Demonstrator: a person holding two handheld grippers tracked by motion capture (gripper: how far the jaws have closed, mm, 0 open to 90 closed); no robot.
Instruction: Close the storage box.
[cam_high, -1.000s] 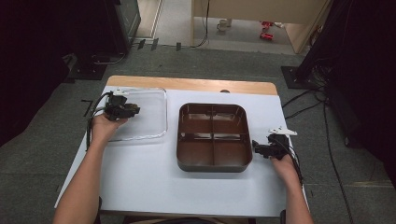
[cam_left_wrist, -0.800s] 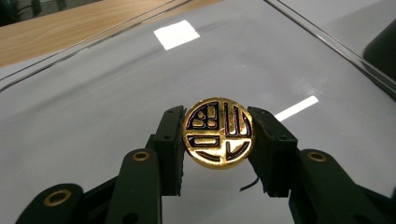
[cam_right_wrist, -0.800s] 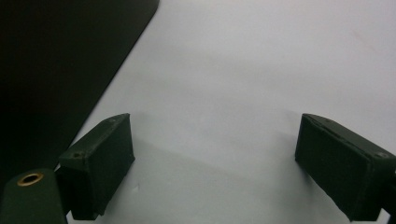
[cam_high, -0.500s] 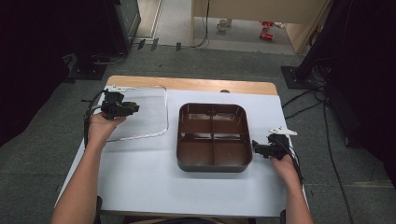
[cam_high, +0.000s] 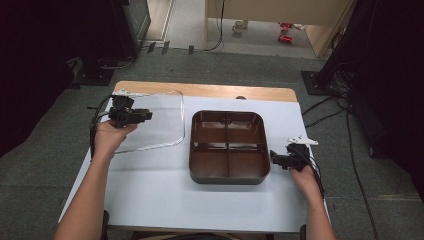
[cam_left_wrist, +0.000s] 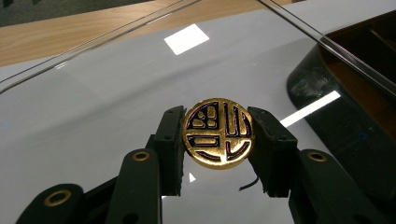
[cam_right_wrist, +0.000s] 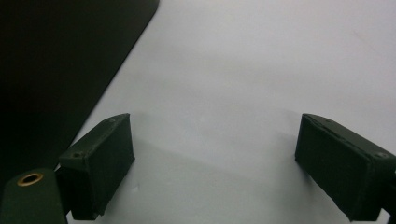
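**Left hand-held gripper pinches the lid's gold knob; right one waits open**

We see the left hand-held gripper (cam_left_wrist: 218, 140) closed on the round gold emblem knob (cam_left_wrist: 218, 139), one black jaw pressing each side of it. That knob sits on the clear, rounded-square plastic lid (cam_high: 155, 122), which lies at the far left of the pale grey table (cam_high: 200, 200). In the high view the left hand-held gripper (cam_high: 131, 115) rests over the lid's left part, the left hand (cam_high: 111, 137) gripping it from the near side with the forearm stretched forward from the near edge.

The right hand-held gripper (cam_right_wrist: 215, 163) stands wide open, holding nothing, its jaws low over bare table. In the high view we find it (cam_high: 274, 159) just beside the right wall of the dark brown four-compartment tray (cam_high: 228, 145), which sits mid-table just right of the lid. The right hand (cam_high: 302, 175) holds it from the near right.
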